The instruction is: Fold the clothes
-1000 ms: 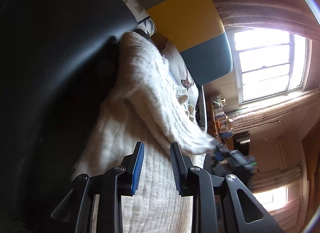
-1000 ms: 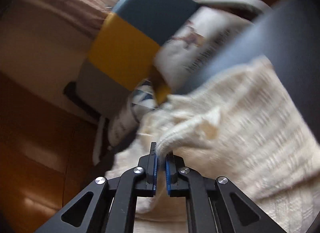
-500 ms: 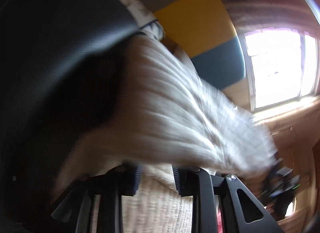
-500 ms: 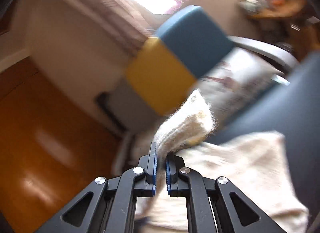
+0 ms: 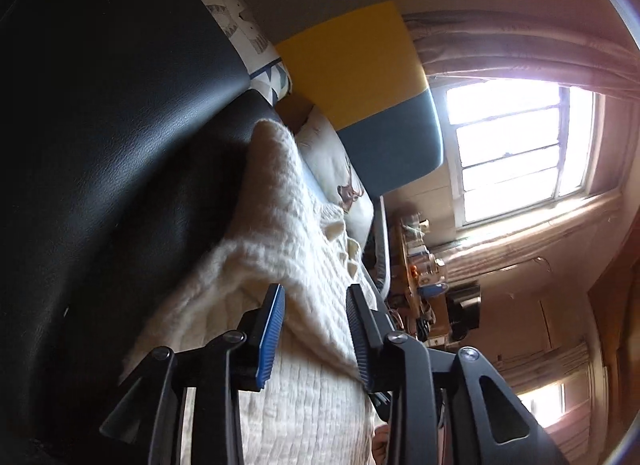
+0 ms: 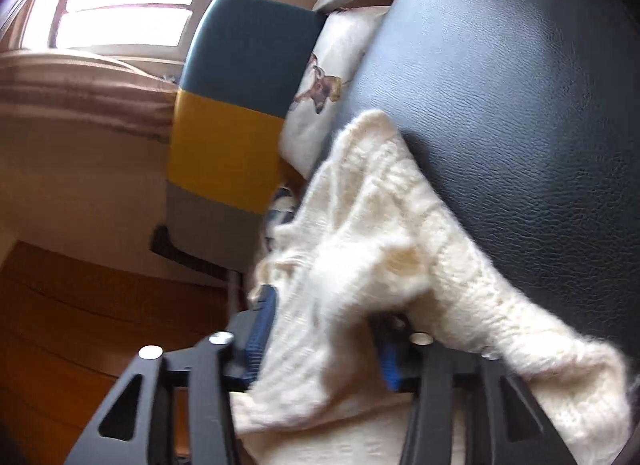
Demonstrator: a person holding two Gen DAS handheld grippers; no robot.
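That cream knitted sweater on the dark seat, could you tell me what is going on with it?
A person is folding the cream knitted sweater, which lies on a dark leather-like seat, using a hand-held gripper in each hand. The left hand-held gripper is open, its fingers either side of a fold of knit. The right hand-held gripper is also open, with a sleeve-like part of the sweater draped between and over its fingers. A patterned cushion and a striped backrest sit beyond.

Left gripper (image 5: pixel 316 329) agape; right gripper (image 6: pixel 326 339) seemingly too.
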